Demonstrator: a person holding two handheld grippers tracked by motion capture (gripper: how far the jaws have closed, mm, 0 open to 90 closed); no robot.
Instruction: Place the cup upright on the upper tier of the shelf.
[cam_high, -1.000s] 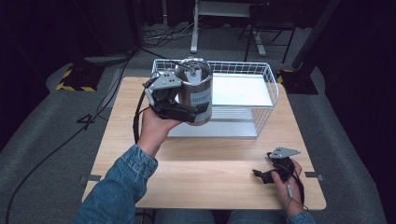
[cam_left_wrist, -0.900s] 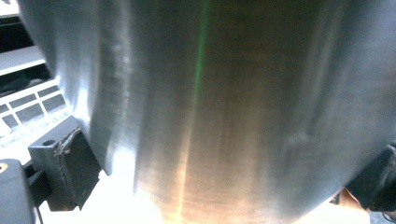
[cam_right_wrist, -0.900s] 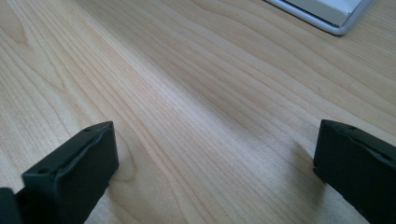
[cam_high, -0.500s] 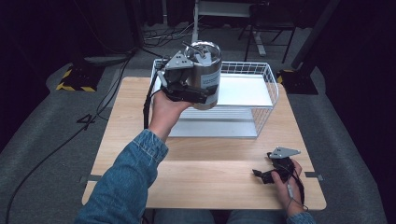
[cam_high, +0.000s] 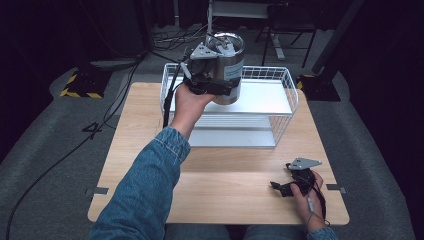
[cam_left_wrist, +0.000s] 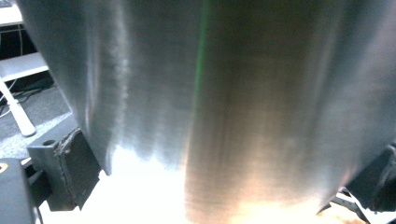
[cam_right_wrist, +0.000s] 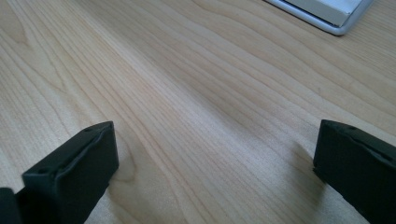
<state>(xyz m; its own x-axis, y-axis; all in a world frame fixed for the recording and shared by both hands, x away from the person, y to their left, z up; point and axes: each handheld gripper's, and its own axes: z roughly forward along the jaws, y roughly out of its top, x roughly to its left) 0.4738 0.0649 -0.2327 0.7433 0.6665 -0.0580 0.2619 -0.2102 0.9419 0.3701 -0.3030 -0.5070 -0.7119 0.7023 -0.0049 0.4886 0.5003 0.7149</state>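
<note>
The left gripper (cam_high: 212, 85) is clamped around the body of a stainless steel tumbler (cam_high: 227, 67), its jaws pressed against the brushed metal wall on either side, as the left gripper view shows from close up (cam_left_wrist: 201, 107). The tumbler hangs in the air, tilted a little, above the near-left corner of the white wire basket (cam_high: 287, 107), clear of its rim. The smooth, rounded wall gives the jaws little to bite on, so the tumbler could slip or swing in the grip if the hand tips further, and its base could catch the basket's wire rim on the way down. The basket holds nothing I can make out except a flat white tray or liner on its floor. Well apart from the basket, at the near-right edge of the wooden table (cam_high: 145, 145), the right gripper (cam_high: 292, 184) rests with its jaws spread wide and nothing between them.
</note>
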